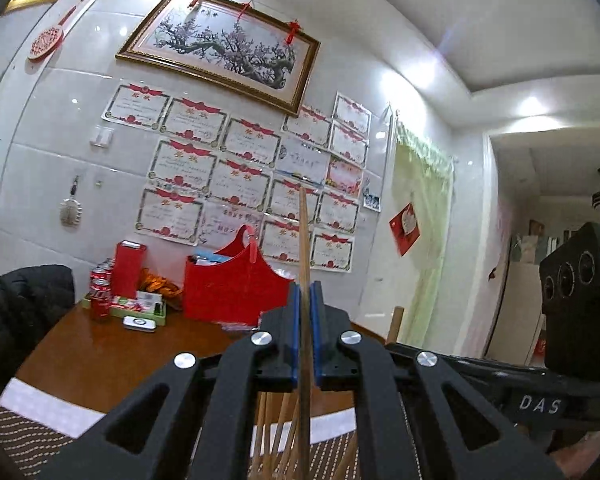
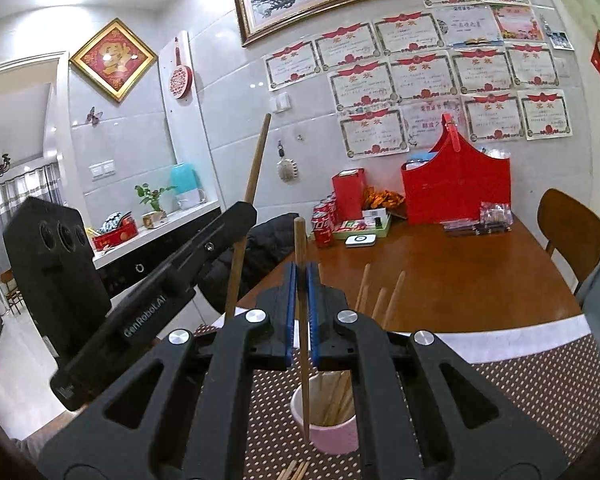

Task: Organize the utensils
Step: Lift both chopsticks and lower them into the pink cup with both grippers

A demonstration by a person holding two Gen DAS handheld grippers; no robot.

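My left gripper (image 1: 305,292) is shut on one wooden chopstick (image 1: 305,248), held upright; it also shows from the side in the right wrist view (image 2: 238,216) with its chopstick (image 2: 256,160). My right gripper (image 2: 301,272) is shut on another wooden chopstick (image 2: 302,320), upright, its lower tip at the rim of a pink cup (image 2: 332,436). The cup stands on a brown dotted mat (image 2: 520,392) and holds several chopsticks (image 2: 392,296). Several chopsticks (image 1: 276,432) fan out below my left gripper. More chopstick ends (image 2: 296,470) lie on the mat at the bottom.
A brown wooden table (image 2: 460,280) carries a red basket (image 2: 456,184), cola cans (image 2: 324,224), a red box (image 2: 348,192) and a white tin (image 2: 360,240). A black jacket (image 1: 24,300) hangs at the left, a wooden chair (image 2: 568,228) stands at the right.
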